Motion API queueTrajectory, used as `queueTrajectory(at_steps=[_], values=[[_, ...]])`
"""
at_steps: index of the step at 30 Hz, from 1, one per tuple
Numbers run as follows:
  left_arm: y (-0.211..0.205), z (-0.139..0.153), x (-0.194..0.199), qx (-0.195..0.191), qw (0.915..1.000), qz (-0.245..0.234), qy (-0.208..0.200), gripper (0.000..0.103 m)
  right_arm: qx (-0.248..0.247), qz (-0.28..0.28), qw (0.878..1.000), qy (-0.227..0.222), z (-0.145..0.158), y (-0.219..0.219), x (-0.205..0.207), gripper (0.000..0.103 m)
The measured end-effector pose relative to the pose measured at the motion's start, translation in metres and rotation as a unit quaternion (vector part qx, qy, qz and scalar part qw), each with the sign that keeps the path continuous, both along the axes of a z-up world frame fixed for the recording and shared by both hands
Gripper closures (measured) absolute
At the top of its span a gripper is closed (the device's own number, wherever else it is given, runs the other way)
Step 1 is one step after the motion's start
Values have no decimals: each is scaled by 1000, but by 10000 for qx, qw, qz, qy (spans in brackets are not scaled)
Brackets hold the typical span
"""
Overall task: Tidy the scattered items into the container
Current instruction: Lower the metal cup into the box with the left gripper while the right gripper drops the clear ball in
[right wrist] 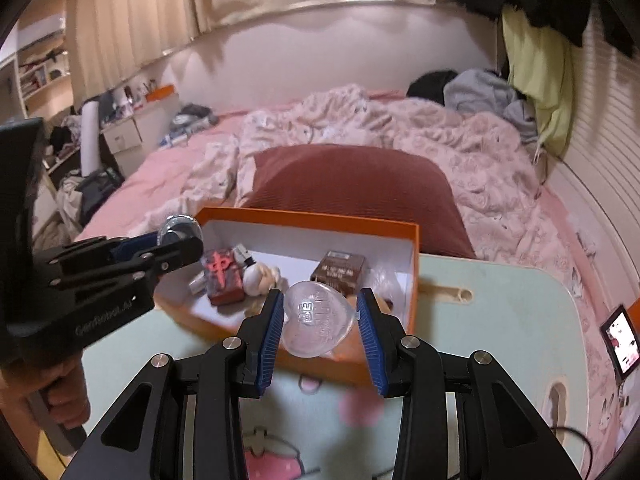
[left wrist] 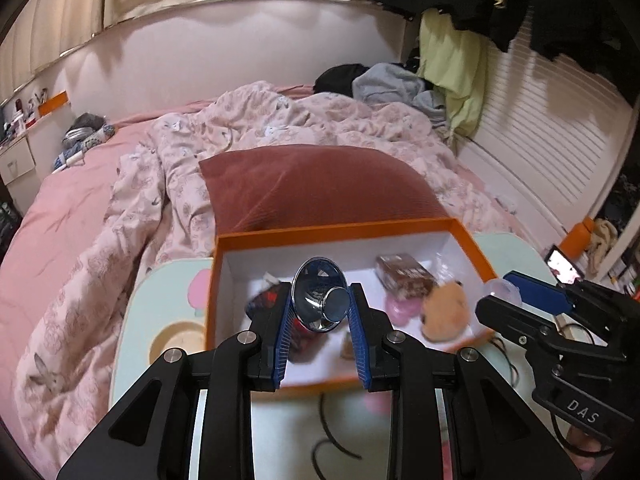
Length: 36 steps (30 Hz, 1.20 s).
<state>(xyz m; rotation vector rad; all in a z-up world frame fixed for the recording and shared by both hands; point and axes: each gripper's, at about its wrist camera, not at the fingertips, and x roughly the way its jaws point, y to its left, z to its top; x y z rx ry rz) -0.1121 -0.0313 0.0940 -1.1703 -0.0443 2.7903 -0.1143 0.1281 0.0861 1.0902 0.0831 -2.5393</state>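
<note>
Over the orange box (left wrist: 468, 240), left gripper (left wrist: 320, 312) clamps a tilted steel funnel (left wrist: 316, 300), right gripper (right wrist: 320, 320) a clear heart (right wrist: 318, 320).

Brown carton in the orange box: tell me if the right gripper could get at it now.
Probably not yet: the right gripper is shut on the clear heart-shaped case. Otherwise the brown carton lies uncovered in the orange box, just ahead.

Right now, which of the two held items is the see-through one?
The clear heart-shaped case, clamped in the right hand-held gripper near the orange box. The left hand-held gripper holds an opaque, mirror-shiny metal cup.
</note>
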Motion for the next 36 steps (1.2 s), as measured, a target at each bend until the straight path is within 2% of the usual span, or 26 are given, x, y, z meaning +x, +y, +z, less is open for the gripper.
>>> queueTrajectory(at_steps=[5, 13, 16, 17, 18, 21, 30, 36], values=[[-7, -4, -17, 155, 9995, 123, -241, 75, 319, -169, 9988, -328, -7, -18, -30, 67], [-3, -9, -34, -79, 9987, 183, -459, 75, 521, -242, 9963, -640, -20, -31, -55, 65], [-6, -14, -38, 66, 9972, 171, -723, 65, 598, -328, 9959, -588, -21, -29, -54, 46], [-8, -15, -36, 81, 9974, 201, -694, 64, 598, -350, 9962, -521, -19, -28, -52, 37], [-9, -15, -33, 80, 9977, 231, -625, 59, 597, -363, 9965, -469, -18, -26, -50, 32], [-14, -16, -28, -24, 9977, 370, -560, 41, 653, -353, 9963, -443, -15, -25, -44, 30], [-23, -17, -23, 217, 9970, 393, -623, 40, 737, -269, 9958, -479, -20, -27, -39, 30], [-22, -12, -12, 25, 9975, 429, -553, 40, 736, -226, 9963, -385, -15, -23, -26, 30]])
